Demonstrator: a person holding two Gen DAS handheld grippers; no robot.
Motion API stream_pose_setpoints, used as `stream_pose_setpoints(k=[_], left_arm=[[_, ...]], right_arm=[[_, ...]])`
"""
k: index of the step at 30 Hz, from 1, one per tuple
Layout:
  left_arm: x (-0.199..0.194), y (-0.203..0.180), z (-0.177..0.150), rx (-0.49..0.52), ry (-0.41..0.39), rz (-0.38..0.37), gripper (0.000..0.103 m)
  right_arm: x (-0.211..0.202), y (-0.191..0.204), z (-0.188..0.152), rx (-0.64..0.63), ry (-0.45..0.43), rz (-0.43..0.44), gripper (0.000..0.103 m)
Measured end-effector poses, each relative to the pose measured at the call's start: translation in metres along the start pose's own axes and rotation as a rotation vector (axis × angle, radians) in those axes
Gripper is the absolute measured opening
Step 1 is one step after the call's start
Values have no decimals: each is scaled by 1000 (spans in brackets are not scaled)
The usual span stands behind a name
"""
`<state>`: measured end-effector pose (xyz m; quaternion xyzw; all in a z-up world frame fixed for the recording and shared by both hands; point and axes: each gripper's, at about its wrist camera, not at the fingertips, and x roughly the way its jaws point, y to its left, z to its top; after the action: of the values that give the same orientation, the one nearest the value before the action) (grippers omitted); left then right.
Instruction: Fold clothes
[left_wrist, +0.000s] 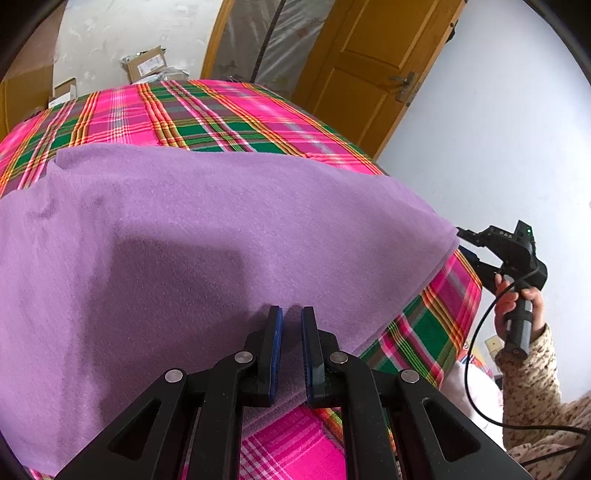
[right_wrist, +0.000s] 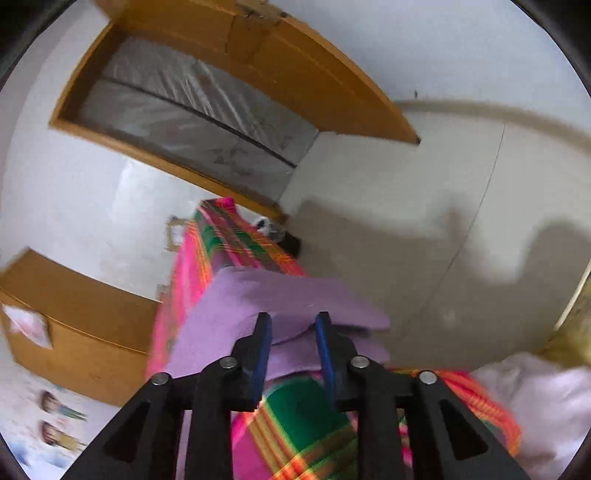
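**Room: bedroom corner, daylight**

Pale wall (left_wrist: 491, 140), open orange-brown wooden door (left_wrist: 373, 62) with metal handle (left_wrist: 404, 86). Plastic sheeting (left_wrist: 284, 33) across doorway. Cardboard boxes (left_wrist: 146, 64) behind plaid-covered bed (left_wrist: 207, 114). Light grey floor (right_wrist: 424, 206), wooden cabinet (right_wrist: 74, 325).

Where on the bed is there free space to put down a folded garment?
The plaid sheet is bare beyond the purple cloth, toward the doorway and boxes. The near part is covered by the cloth, with both grippers at its edges.

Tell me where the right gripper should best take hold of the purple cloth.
Probably the folded corner of the purple cloth overhanging the plaid bed, approached from the bed's side edge. There its layers stack into an edge that the right gripper, jaws apart, can straddle.
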<state>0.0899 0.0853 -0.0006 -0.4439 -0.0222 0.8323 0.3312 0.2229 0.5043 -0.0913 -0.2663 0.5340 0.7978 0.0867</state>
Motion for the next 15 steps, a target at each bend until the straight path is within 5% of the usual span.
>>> stream_pose_setpoints(k=[11, 15], left_arm=[[-2, -5, -4, 4, -1, 5, 10], [-2, -5, -3, 2, -1, 5, 10]], right_arm=[[22, 25, 8, -92, 63, -27, 31], [14, 46, 5, -199, -2, -70, 7]])
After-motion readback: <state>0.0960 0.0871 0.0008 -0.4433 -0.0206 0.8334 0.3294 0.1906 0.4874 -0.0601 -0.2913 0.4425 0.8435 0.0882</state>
